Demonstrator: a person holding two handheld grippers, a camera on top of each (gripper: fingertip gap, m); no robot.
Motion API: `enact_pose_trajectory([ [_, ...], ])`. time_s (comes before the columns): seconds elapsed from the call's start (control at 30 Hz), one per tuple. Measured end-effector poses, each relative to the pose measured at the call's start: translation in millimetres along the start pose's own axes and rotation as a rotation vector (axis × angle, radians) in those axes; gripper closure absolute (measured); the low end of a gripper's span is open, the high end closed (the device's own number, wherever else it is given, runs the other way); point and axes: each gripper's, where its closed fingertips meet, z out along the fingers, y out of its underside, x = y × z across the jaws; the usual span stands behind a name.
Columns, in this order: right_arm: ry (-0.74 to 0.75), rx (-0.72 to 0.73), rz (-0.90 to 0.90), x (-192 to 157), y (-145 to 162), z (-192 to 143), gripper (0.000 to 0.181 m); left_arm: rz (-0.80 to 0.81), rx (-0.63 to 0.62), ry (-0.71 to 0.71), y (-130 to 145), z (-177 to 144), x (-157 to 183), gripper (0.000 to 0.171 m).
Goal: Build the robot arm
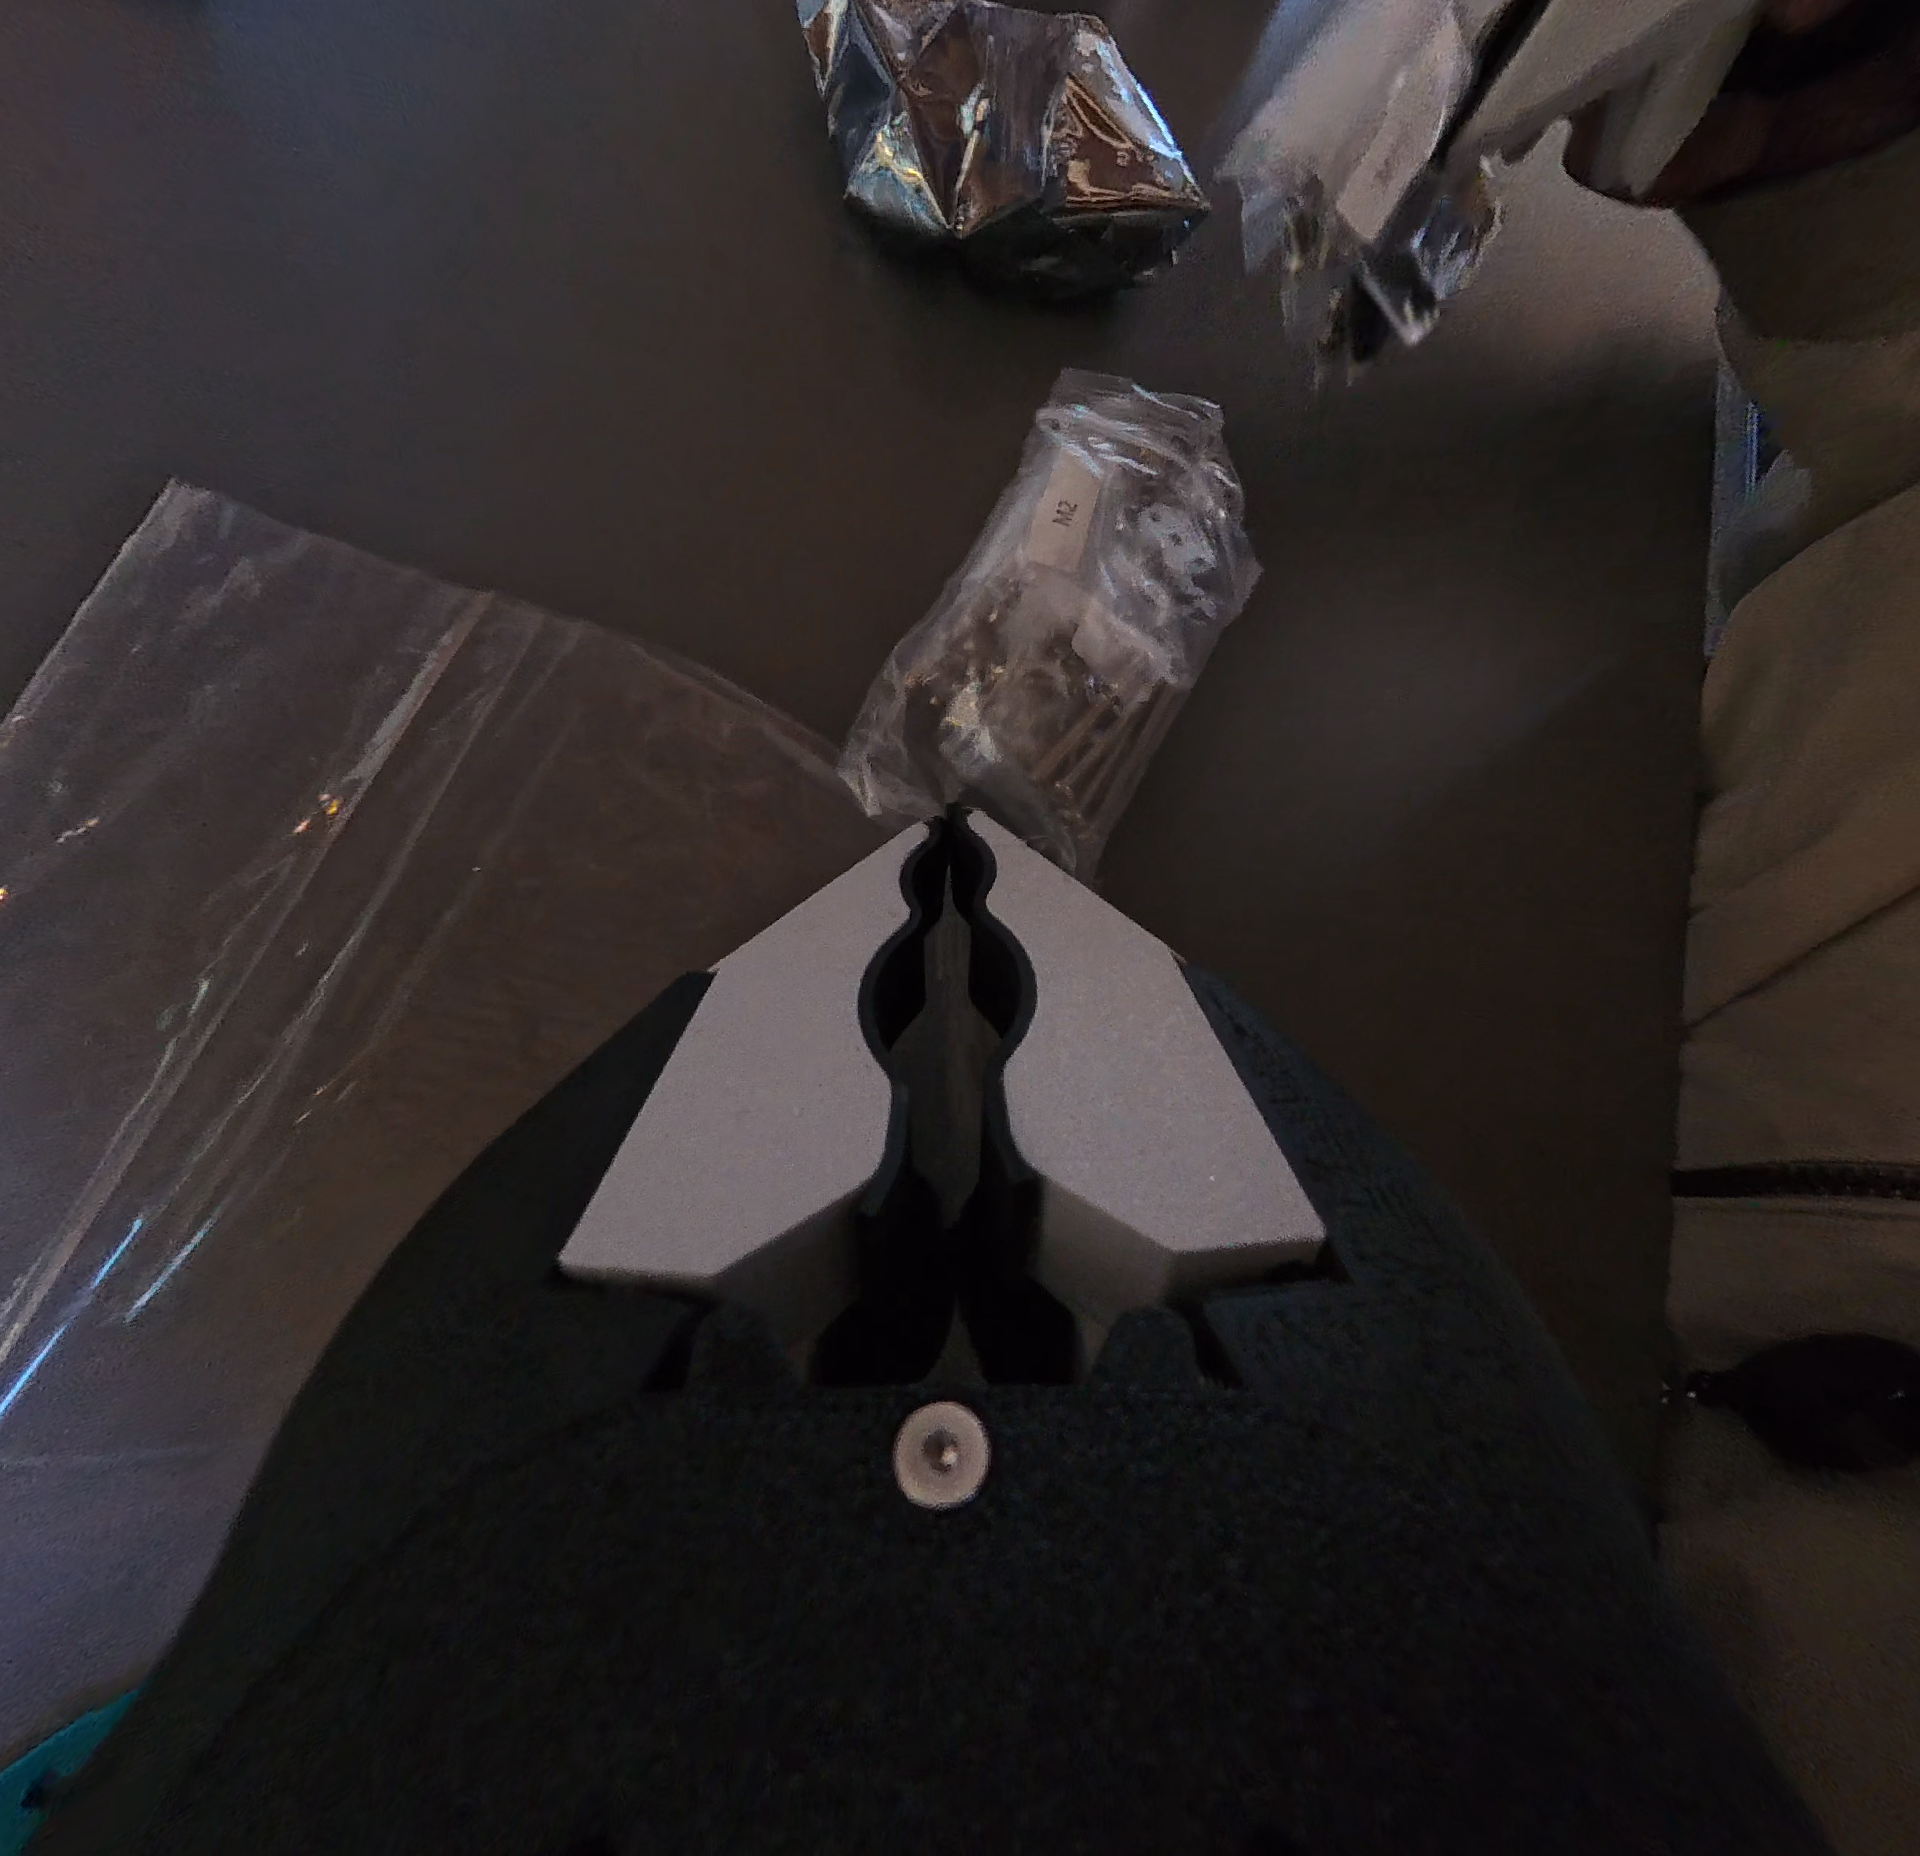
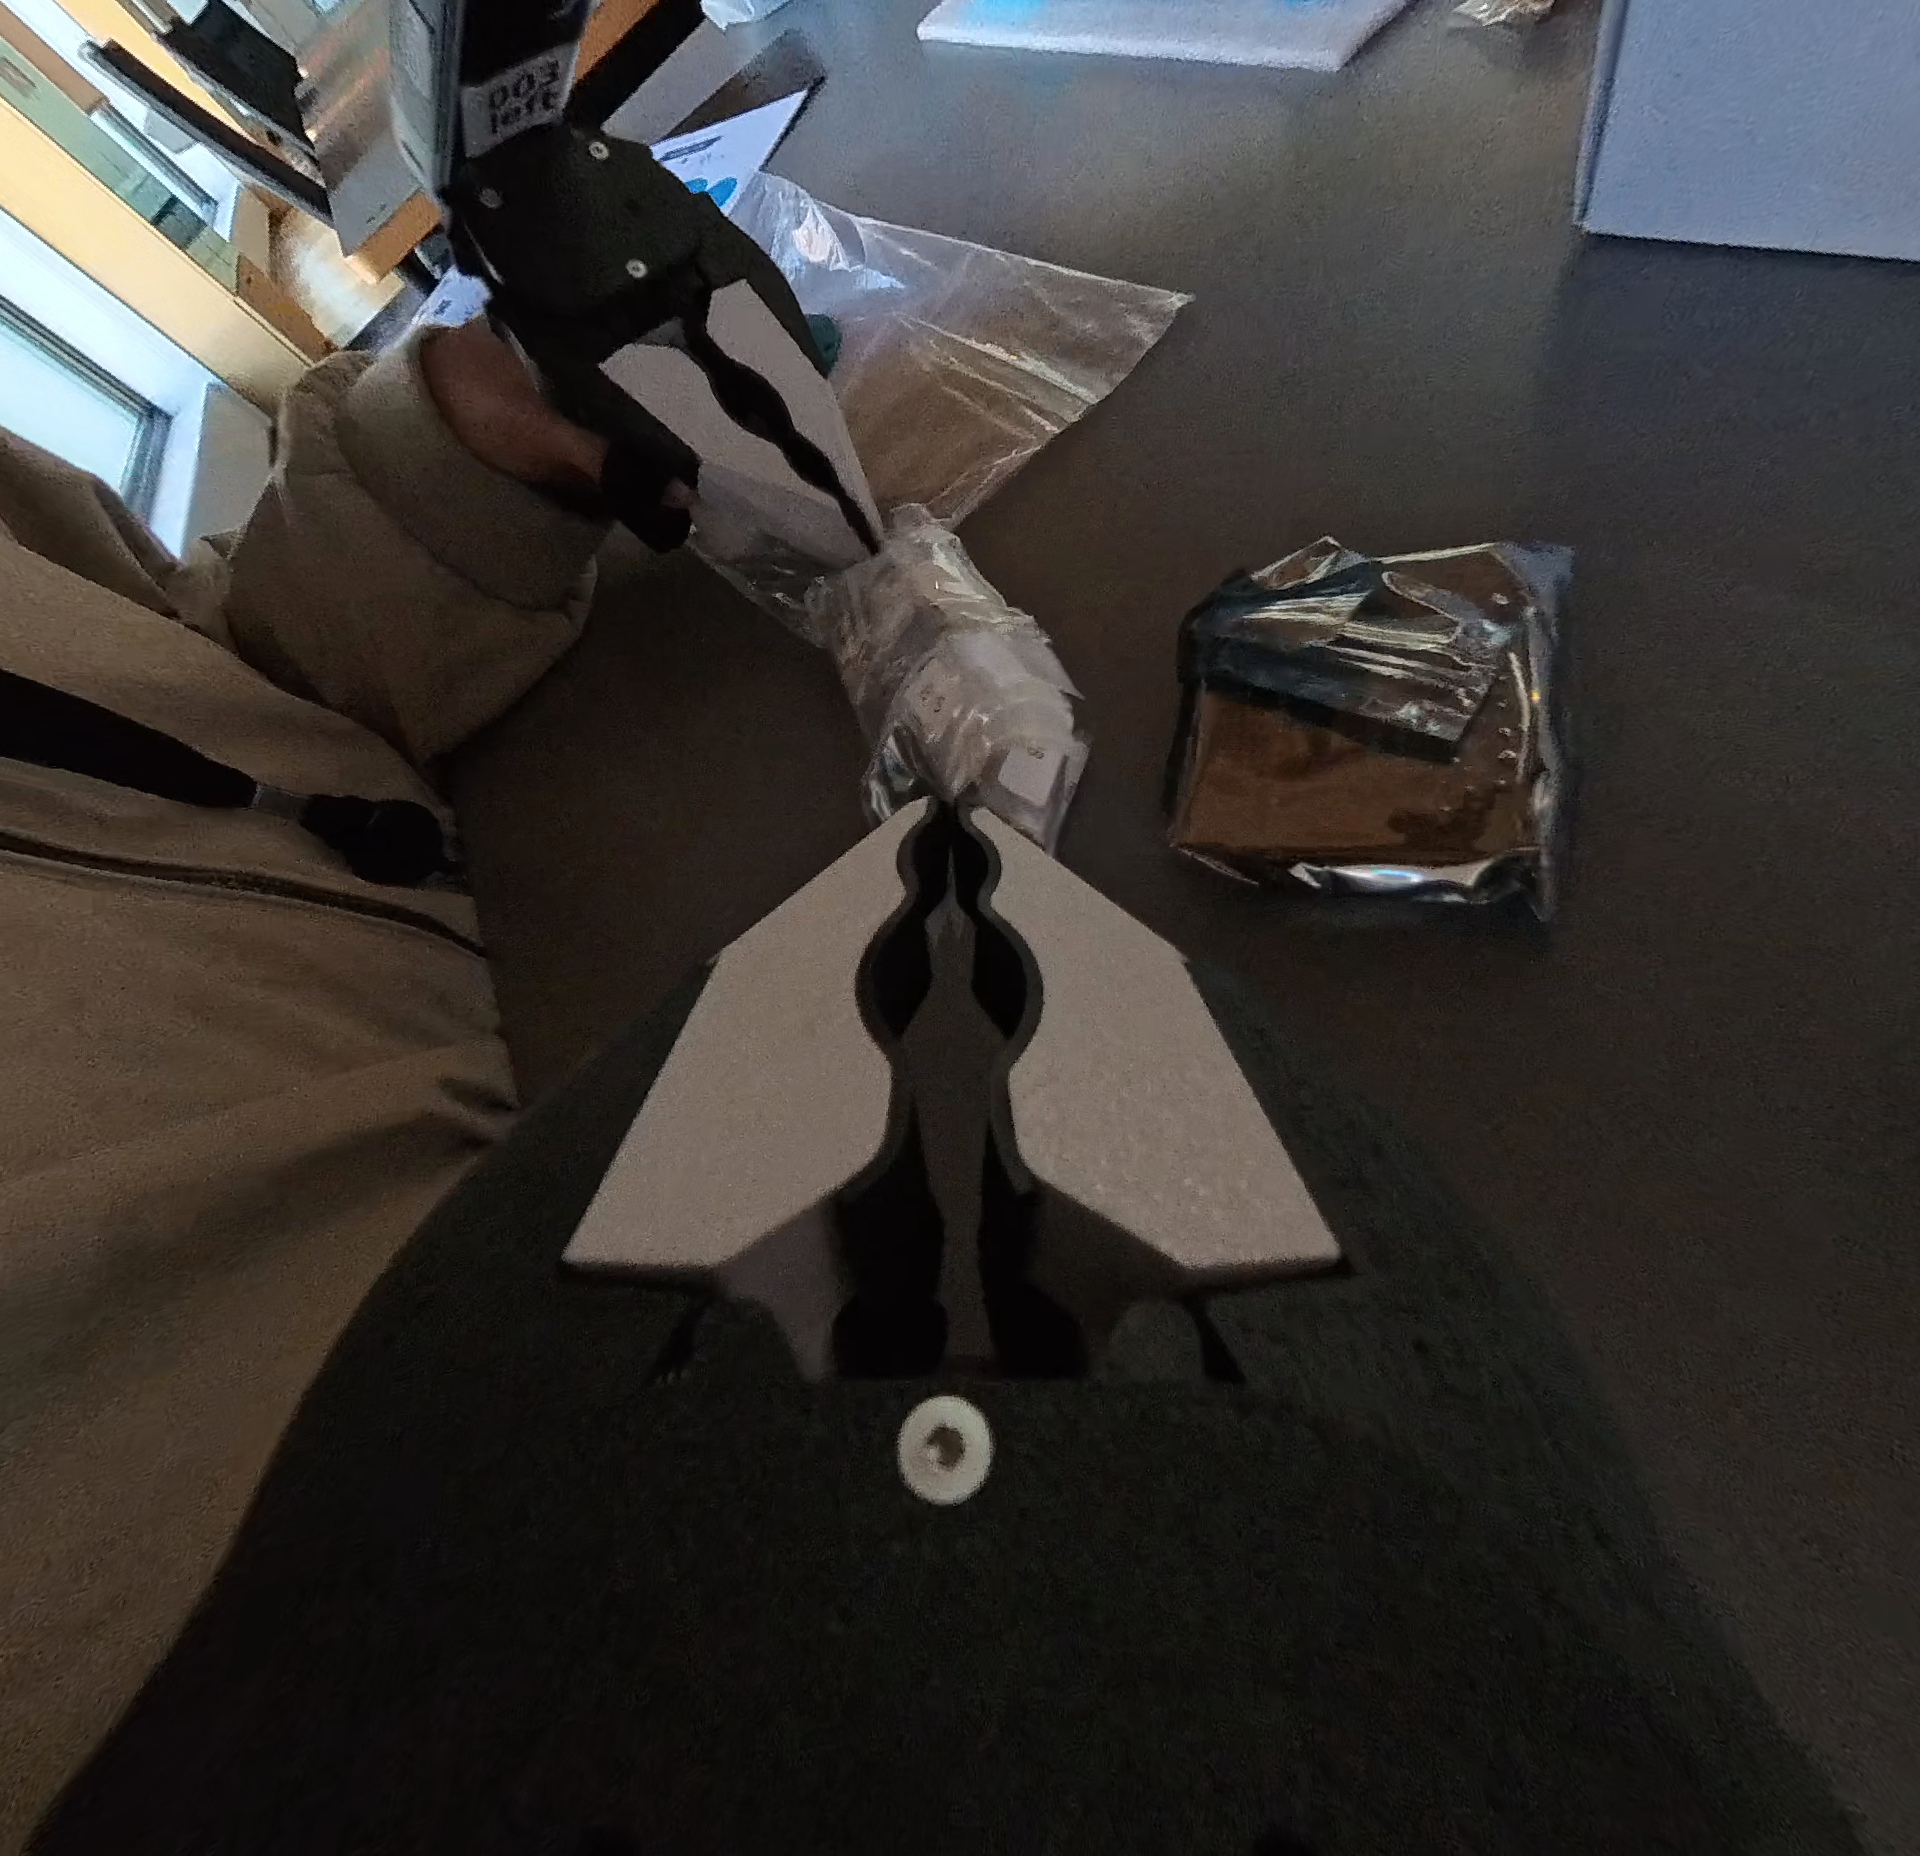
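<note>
our left gripper [image 1: 954, 824] and right gripper [image 2: 954, 809] each pinched the clear packet [image 2: 961, 679]; pulling harder, we judged, could tear it.

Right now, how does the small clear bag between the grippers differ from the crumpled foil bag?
The clear bag is see-through, with small metal parts and white labels inside; the foil bag is shiny and opaque. The clear bag is pinched at both ends, by the left hand-held gripper and the right hand-held gripper; the foil bag lies untouched on the dark table. Both are crumpled.
</note>
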Motion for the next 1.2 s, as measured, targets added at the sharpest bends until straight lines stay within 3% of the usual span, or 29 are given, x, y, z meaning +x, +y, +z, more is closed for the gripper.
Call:
enact_pose_trajectory([
  [0.23, -0.048, 0.105, 0.075, -9, -31, -15, 0.181, 0.021, 0.006, 0.05, -15, 23, 31, 0.171],
  [0.27, -0.062, 0.112, 0.066, -13, -36, -12, 0.181, 0.024, 0.017, 0.037, -18, 23, 31, 0.154],
  [0.3, -0.085, 0.117, 0.051, -18, -40, -7, 0.181, 0.014, 0.044, 0.013, -24, 19, 29, 0.135],
  [0.37, -0.107, 0.121, 0.011, -27, -49, 7, 0.181, -0.023, 0.16, 0.024, -43, 2, 28, 0.132],
  [0.43, -0.144, 0.108, -0.047, -40, -53, 23, 0.181, -0.082, 0.324, 0.125, -69, -22, 38, 0.131],
  [0.53, -0.199, 0.108, -0.093, -56, -61, 46, 0.181, -0.159, 0.483, 0.317, -92, -48, 54, 0.132],
  [0.63, -0.232, 0.118, -0.108, -64, -67, 62, 0.181, -0.201, 0.465, 0.35, -89, -48, 53, 0.138],
  [0.73, -0.217, 0.122, -0.083, -59, -68, 72, 0.181, -0.265, 0.457, 0.328, -84, -49, 42, 0.164],
  [0.87, -0.24, 0.175, -0.004, -53, -72, 78, 0.177, -0.343, 0.439, 0.386, -83, -56, 36, 0.169],
  [1.0, -0.17, 0.215, 0.012, -30, -73, 74, 0.157, -0.375, 0.358, 0.306, -88, -57, 1, 0.171],
  [1.2, -0.091, 0.328, -0.06, -16, -78, 50, 0.157, -0.492, 0.269, 0.162, -121, -45, -97, 0.171],
])
